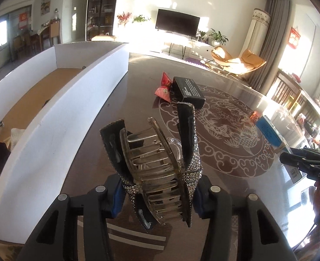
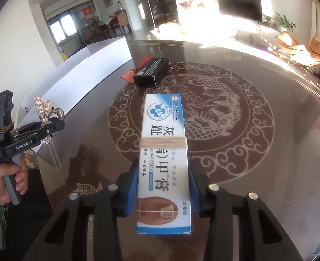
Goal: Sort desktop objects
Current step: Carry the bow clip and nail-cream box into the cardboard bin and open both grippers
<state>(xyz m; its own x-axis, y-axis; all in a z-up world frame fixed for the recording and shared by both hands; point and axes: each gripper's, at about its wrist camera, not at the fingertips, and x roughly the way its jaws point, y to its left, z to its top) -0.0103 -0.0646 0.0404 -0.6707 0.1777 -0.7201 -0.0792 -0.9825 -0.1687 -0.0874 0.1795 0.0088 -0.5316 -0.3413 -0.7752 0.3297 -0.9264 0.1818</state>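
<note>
Pinching: left tool (image 1: pixel 157 195) hair clip (image 1: pixel 157 163), right tool (image 2: pixel 160 187) cream box (image 2: pixel 164 152) (white bin (image 1: pixel 57 130) wall left).

Your left gripper (image 1: pixel 158 192) clamps a rhinestone-covered hair claw (image 1: pixel 157 154) between its blue pads (image 1: pixel 118 198), held above the dark tabletop (image 1: pixel 138 87). A white box (image 1: pixel 57 117) runs along the tabletop's left edge. Toward the far edge, a black carton (image 1: pixel 188 91) touches a red packet (image 1: pixel 164 87).
</note>
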